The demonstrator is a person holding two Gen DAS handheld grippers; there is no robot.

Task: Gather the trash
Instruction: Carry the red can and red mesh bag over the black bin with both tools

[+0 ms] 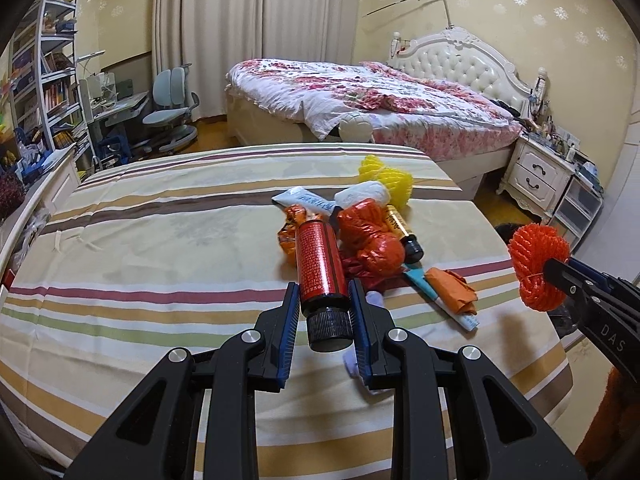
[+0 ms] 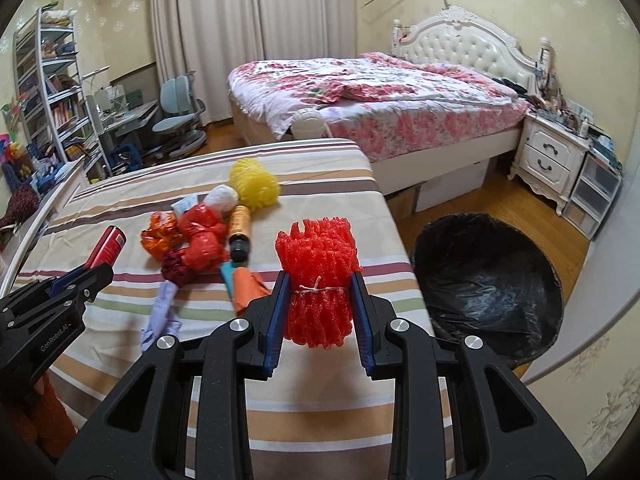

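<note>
Trash was in both my tools. My right tool [image 2: 318, 308] was closed on a red net bundle [image 2: 318, 280], pinched at its tied middle, with the frilly end sticking up and away from me. My left tool [image 1: 324, 308] was closed on a red bottle [image 1: 320, 264]. Its black cap pointed back at me and its long side ran straight out along the fingers.

What counted next was where the bin was. The bin with the black bag [image 2: 492, 280] stood on the floor past the right edge of the striped bed [image 2: 100, 308], down and to the right of my right tool. I thought my right tool was much nearer to it, so the net bundle could go in first. The left tool would have to cross over the pile of trash [image 2: 200, 240] lying on the bed.
</note>
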